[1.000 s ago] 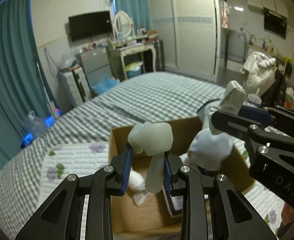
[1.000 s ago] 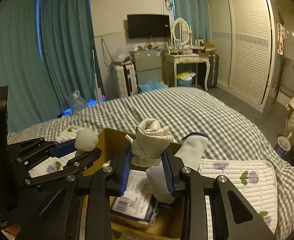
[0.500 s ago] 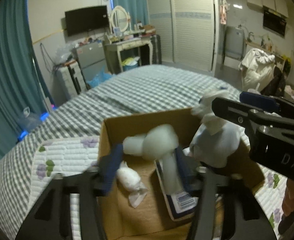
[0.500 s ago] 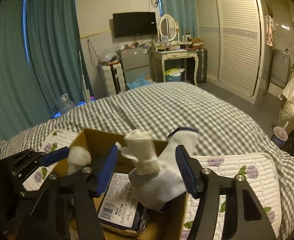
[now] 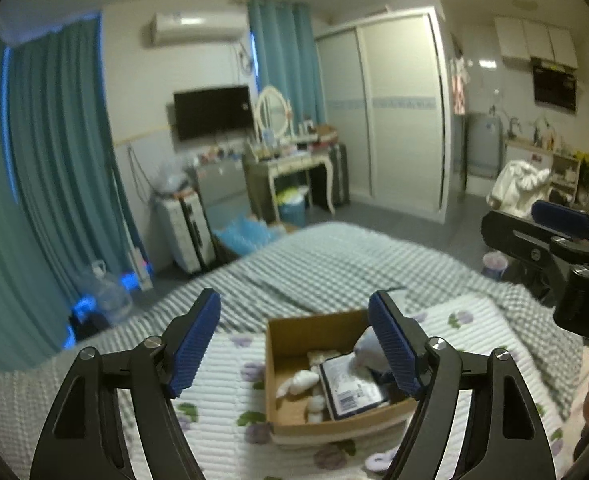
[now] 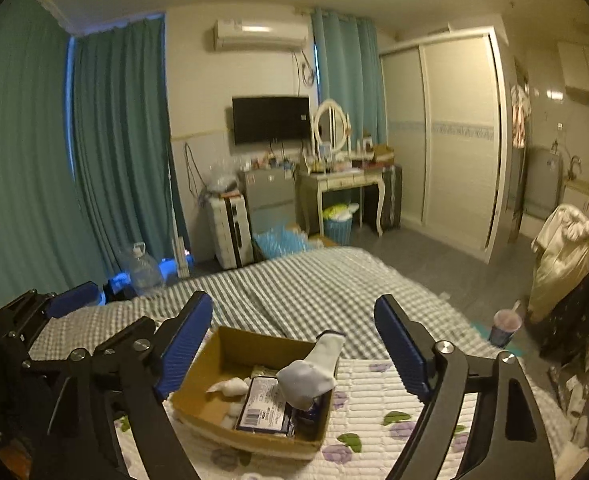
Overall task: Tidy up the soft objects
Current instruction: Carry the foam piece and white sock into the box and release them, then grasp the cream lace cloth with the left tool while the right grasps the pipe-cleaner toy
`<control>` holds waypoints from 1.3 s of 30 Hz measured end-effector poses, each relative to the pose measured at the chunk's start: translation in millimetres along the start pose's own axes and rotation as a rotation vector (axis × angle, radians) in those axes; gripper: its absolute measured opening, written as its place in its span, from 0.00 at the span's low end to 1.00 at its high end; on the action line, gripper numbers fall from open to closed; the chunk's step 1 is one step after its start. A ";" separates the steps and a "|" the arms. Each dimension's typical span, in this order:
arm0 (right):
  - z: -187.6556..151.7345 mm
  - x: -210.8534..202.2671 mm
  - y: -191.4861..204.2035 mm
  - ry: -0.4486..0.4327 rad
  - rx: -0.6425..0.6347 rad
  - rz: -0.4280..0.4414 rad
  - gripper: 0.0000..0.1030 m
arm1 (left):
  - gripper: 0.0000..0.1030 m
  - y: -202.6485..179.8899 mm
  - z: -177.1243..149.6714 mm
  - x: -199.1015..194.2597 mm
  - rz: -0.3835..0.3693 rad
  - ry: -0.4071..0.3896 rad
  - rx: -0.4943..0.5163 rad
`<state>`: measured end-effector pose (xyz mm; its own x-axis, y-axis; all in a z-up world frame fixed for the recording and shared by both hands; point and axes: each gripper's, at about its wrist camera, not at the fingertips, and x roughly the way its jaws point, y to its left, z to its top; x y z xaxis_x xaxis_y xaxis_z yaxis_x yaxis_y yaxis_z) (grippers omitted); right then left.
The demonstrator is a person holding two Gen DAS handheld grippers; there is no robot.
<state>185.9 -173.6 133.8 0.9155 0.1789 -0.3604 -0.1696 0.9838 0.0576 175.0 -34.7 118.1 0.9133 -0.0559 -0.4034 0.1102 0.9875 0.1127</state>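
Observation:
An open cardboard box (image 5: pixel 278 420) (image 6: pixel 254 346) stands on a white floral quilted mat (image 5: pixel 218 392) (image 6: pixel 374 408) on the bed. In it lie small white rolled socks (image 5: pixel 298 380) (image 6: pixel 228 386), a white sock (image 6: pixel 314 372) draped at the right side, and a flat white-and-blue packet (image 5: pixel 348 384) (image 6: pixel 264 404). My left gripper (image 5: pixel 294 344) is open and empty, raised above and behind the box. My right gripper (image 6: pixel 294 350) is open and empty, also raised back from the box. Each gripper shows at the edge of the other's view.
The bed has a grey checked cover (image 6: pixel 314 284). Beyond it are teal curtains (image 6: pixel 122 152), a suitcase (image 6: pixel 232 236), a dressing table (image 6: pixel 342 184) with a mirror, a wardrobe (image 6: pixel 454 140), a water jug (image 6: pixel 142 268) and a cup (image 6: pixel 504 326) on the floor.
Both grippers opened and dropped their socks into the box. Both then pulled up and back, so the box now looks smaller and lower.

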 end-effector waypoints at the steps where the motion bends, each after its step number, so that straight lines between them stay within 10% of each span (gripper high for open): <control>1: 4.1 -19.4 0.9 -0.016 -0.007 0.002 0.83 | 0.88 0.3 2.4 -13.8 0.003 -0.017 -0.002; 16: -52.7 -146.4 5.8 -0.025 -0.075 0.027 1.00 | 0.95 -18.5 -51.9 -112.3 0.048 -0.076 -0.021; 39: -237.8 26.7 -31.6 0.332 0.040 0.029 1.00 | 0.83 -54.7 -248.3 69.3 -0.007 0.467 -0.095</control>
<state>128.9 -201.8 -99.0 0.7407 0.2009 -0.6411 -0.1732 0.9791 0.1067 135.0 -56.0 -141.5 0.6360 -0.0121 -0.7716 0.0597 0.9977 0.0336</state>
